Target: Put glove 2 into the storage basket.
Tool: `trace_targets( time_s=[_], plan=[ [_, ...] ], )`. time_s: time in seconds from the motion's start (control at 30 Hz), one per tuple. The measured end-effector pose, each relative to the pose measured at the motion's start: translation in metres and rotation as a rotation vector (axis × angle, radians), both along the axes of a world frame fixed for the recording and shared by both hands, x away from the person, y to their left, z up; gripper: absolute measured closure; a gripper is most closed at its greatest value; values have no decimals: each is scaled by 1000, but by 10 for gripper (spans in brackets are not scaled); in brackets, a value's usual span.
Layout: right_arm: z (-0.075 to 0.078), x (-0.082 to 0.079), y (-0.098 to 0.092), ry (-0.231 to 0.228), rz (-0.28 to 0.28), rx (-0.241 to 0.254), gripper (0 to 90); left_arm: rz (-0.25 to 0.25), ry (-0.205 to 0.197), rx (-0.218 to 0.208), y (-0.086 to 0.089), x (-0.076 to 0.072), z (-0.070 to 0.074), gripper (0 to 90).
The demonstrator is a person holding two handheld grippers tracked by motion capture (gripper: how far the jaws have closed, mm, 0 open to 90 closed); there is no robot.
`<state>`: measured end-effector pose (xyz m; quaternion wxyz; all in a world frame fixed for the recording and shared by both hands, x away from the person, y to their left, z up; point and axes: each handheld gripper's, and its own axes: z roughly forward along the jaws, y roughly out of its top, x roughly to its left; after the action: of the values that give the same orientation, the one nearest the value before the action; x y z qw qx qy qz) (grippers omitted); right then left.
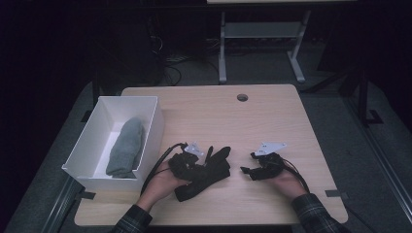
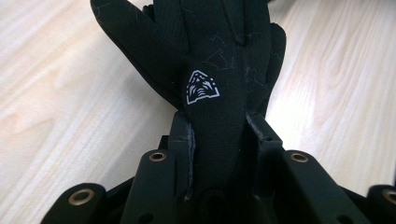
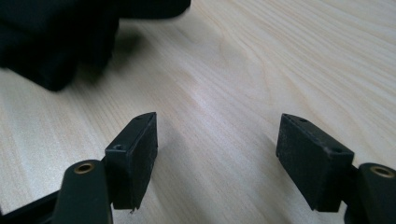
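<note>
A black glove (image 1: 206, 172) with a small white emblem lies at the table's front middle, its fingers pointing away to the right. My left gripper (image 1: 200, 162) is shut on it; in the left gripper view the two pads squeeze the cuff end of the glove (image 2: 219, 56), with my left gripper (image 2: 217, 126) rising from below. To the right of the glove my right gripper (image 1: 247, 171) rests low over the wood, pointing left. Its jaws stand open with bare table between them in the right gripper view (image 3: 217, 135), and the glove (image 3: 51, 42) shows dark at the upper left.
A white open box (image 1: 158, 124) stands at the table's left edge with a grey knitted piece (image 1: 127, 145) inside. The wooden table (image 1: 272, 121) has a round cable hole (image 1: 242, 97) near its far edge. A metal frame (image 1: 262, 29) stands on the floor beyond.
</note>
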<state>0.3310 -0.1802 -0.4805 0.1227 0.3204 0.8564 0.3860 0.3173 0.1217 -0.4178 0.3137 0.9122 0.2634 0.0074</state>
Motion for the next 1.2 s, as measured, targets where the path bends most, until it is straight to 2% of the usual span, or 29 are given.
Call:
trace_targets(
  time_s=[0.1, 0.33, 0.53, 0.63, 0.7, 1.0, 1.2],
  plan=[
    [0, 0, 0, 1, 1, -1, 283, 11, -5, -7, 2, 1, 10, 677],
    [0, 0, 1, 2, 2, 0, 273, 39, -17, -52, 6, 4, 37, 676],
    [-1, 0, 2, 14, -10, -10, 168, 80, -29, -83, 14, 8, 65, 676],
    [-1, 1, 3, 18, -7, -14, 143, 93, -29, -86, 20, 12, 77, 676],
    [-1, 1, 3, 18, -8, -13, 141, 108, -30, -106, 24, 14, 83, 676],
    [-1, 1, 3, 19, -9, -15, 133, 167, -47, -139, 52, 28, 112, 676],
    [-1, 1, 3, 18, -8, -16, 133, 212, -68, -135, 69, 35, 124, 676]
  ],
)
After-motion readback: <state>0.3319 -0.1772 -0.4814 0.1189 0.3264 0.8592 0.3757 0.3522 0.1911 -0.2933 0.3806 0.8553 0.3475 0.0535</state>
